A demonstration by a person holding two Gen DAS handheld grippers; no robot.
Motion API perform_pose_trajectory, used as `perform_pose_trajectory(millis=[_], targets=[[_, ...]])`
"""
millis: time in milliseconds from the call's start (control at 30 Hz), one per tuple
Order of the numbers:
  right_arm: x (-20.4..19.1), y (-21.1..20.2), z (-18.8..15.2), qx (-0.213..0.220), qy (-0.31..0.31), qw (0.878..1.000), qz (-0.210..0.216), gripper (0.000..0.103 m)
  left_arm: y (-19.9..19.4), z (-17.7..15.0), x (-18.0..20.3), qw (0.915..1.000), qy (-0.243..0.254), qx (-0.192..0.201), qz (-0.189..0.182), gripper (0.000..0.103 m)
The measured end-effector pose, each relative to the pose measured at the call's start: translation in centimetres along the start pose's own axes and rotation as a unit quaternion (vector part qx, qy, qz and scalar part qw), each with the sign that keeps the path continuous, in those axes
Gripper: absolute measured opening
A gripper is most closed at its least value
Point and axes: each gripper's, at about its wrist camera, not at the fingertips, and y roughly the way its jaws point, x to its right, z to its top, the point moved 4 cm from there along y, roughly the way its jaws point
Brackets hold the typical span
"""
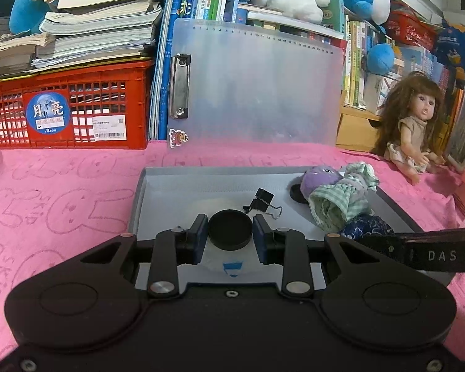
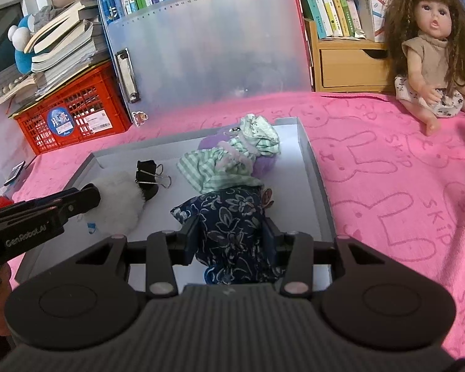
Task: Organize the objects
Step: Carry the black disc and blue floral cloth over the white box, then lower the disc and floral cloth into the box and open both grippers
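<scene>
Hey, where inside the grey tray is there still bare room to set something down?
The tray's far-left corner is bare, between its back wall and the binder clip. A narrow strip also runs beside the right wall, past the blue floral pouch. The middle is crowded: the clip, white puff, striped cloth toy and pouch sit close together.

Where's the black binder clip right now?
In the grey tray, the binder clip lies just beyond the white fluffy item, left of the striped green cloth toy in the right wrist view.
</scene>
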Motion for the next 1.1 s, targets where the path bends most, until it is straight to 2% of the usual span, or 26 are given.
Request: perform_pose_trajectory(millis=[167, 233, 300, 400, 467, 533, 800, 1100], targets=[[0.2, 0.6, 0.4, 0.000, -0.003, 1.000, -0.001, 0.048, 0.9, 0.4, 0.4, 0.9999, -0.003, 0.002, 0.010, 0.030], [0.1, 0.3, 0.4, 0.001, -0.004, 1.000, -0.001, 0.053, 0.7, 0.5, 0.7, 1.0000, -0.005, 0.003, 0.004, 0.030], [0.0, -0.1, 0.4, 0.006, -0.008, 1.000, 0.004, 0.053, 0.3, 0.6, 1.0, 1.0000, 0.002, 0.004, -0.002, 0.030], [-0.2, -0.9, 0.4, 0.014, -0.012, 1.000, 0.003, 0.067, -0.4, 0.8, 1.5, 0.9999, 0.012, 0.006, -0.002, 0.030], [-0.2, -1.6, 0.5, 0.019, -0.009, 1.000, 0.008, 0.068, -1.0, 0.9, 1.6, 0.9999, 0.012, 0.009, -0.004, 0.034], [-0.3, -2.3, 0.6, 0.025, -0.011, 1.000, 0.008, 0.071, -1.7, 1.2, 1.5, 0.9999, 0.010, 0.012, -0.006, 0.043], [-0.8, -5.4, 0.6, 0.050, -0.018, 0.999, 0.013, 0.075, -4.9, 1.6, 1.6, 0.9994, 0.023, 0.017, -0.020, 0.053], [-2.1, -8.4, -0.9, 0.063, -0.044, 0.997, 0.024, 0.077, -8.9, 0.7, 2.0, 0.9984, 0.031, 0.022, -0.041, 0.062]])
